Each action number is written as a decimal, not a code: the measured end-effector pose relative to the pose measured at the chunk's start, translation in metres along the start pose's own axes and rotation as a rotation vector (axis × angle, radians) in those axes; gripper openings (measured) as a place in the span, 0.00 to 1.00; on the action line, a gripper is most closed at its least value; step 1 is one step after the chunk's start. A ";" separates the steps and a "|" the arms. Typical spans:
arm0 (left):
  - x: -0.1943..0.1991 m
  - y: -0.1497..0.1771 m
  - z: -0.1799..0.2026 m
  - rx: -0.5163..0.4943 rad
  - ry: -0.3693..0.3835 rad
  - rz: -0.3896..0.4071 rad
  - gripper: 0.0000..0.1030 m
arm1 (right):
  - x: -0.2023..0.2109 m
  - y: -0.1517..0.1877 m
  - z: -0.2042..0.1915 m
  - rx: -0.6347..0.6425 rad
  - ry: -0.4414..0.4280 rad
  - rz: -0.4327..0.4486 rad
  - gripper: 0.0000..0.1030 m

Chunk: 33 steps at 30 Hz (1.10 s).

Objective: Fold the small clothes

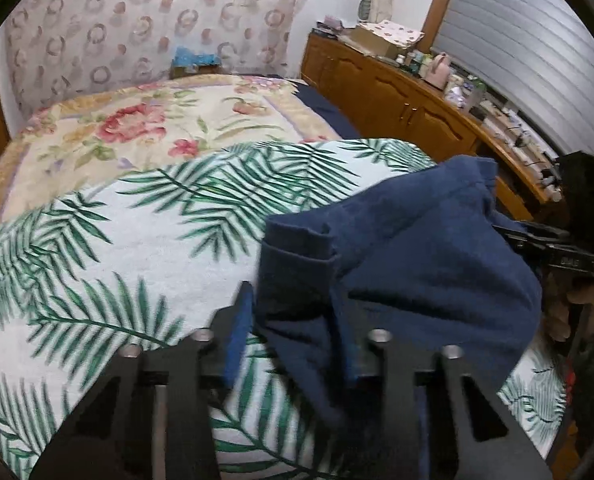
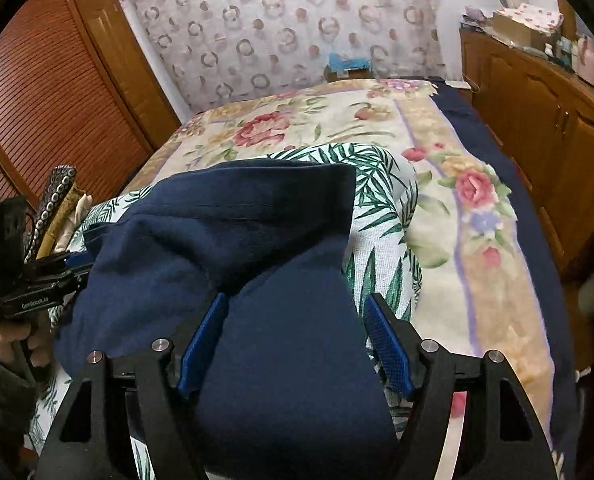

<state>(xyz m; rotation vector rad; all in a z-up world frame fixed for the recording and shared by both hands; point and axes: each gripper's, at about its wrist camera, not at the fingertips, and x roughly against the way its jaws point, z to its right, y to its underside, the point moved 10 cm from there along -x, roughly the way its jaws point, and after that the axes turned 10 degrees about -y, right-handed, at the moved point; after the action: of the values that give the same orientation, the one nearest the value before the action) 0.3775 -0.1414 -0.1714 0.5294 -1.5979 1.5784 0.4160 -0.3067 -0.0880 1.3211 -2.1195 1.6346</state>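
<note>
Right wrist view: the right gripper [image 2: 295, 340] has its jaws spread, blue pads [image 2: 389, 344] standing clear on either side of a fold of the navy garment [image 2: 257, 248] that runs between them; nothing is pinched there. In the left wrist view the left gripper [image 1: 293, 344] has its jaws partly closed around a hanging edge of the same garment [image 1: 417, 264]. One pad sits against the cloth, the other is hidden behind it, so I cannot tell if it truly grips.

The garment lies bunched and humped on the palm-leaf towel [image 1: 97, 240] spread over the near end of the bed [image 2: 437, 120], nearer the bed's right edge than its left, with a hemmed sleeve or leg opening [image 1: 297, 240] turned up.

It looks like soft, thick knit: light, limp, not slippery, nothing fragile. It will sag and drape from any hold and will not keep a shape unsupported. The best holds, I judge, are the hemmed edges and corners, where the doubled cloth gives the pads something to bite, one in each gripper to pull it flat.
</note>
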 end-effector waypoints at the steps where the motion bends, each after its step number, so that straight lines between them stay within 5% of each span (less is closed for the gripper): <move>1: 0.000 0.000 0.001 0.006 0.009 -0.001 0.31 | 0.000 0.002 0.000 -0.001 -0.012 -0.002 0.62; 10: 0.020 -0.006 0.008 0.040 0.102 0.051 0.13 | 0.001 0.011 -0.004 0.025 -0.101 -0.020 0.26; 21: 0.128 -0.016 -0.001 0.069 0.162 0.259 0.12 | 0.038 -0.018 -0.064 0.205 -0.039 0.126 0.22; 28: 0.192 -0.003 -0.069 0.147 0.085 0.373 0.11 | 0.017 -0.042 -0.134 0.325 -0.124 0.143 0.22; 33: 0.243 0.017 -0.140 0.224 -0.051 0.461 0.11 | -0.023 -0.076 -0.208 0.439 -0.227 0.143 0.22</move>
<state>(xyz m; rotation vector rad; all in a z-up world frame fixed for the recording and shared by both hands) 0.2576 0.0538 -0.0092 0.3320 -1.6711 2.1183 0.4065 -0.1203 0.0333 1.5697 -2.0929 2.2008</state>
